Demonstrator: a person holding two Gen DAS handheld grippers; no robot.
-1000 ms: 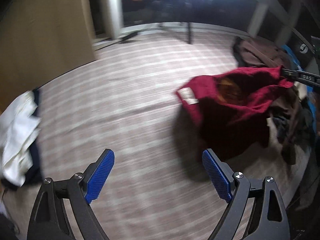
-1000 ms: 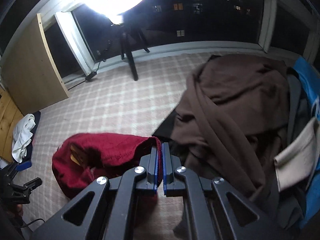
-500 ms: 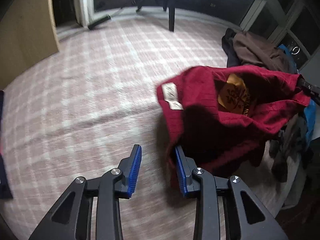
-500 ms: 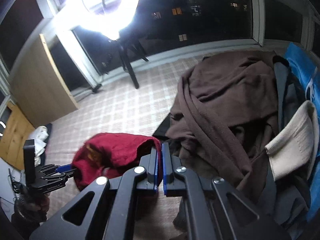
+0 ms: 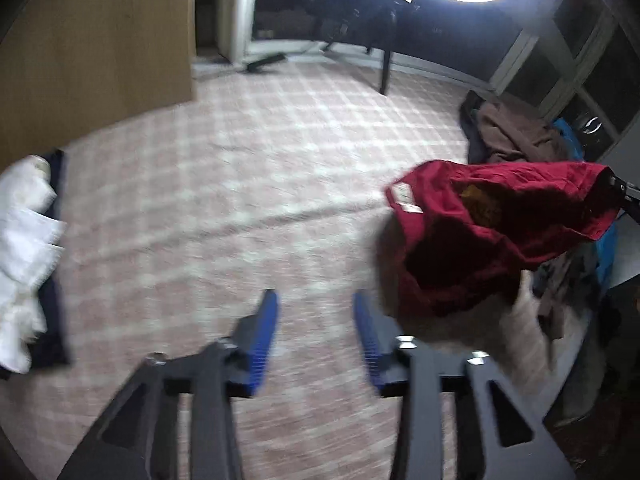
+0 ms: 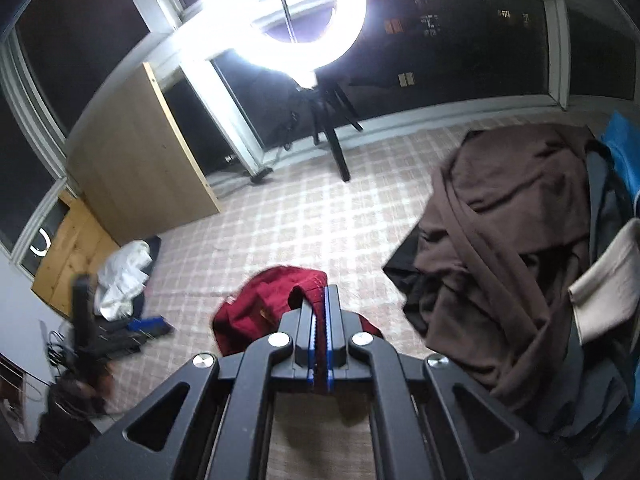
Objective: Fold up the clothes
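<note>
No box or basket shows, only loose piles on the checked carpet (image 5: 248,184): brown clothes (image 6: 516,240) heaped at the right and white cloth (image 5: 24,248) on a dark garment at the left. The right gripper (image 6: 320,320) is clamped on an edge of the red shirt (image 5: 500,232), which hangs lifted above the carpet. The left gripper (image 5: 316,332) has its jaws parted and holds nothing, with the shirt just beside its right finger. Half a second ago those jaws were narrower and closer against the shirt; now they are wider and farther back.
</note>
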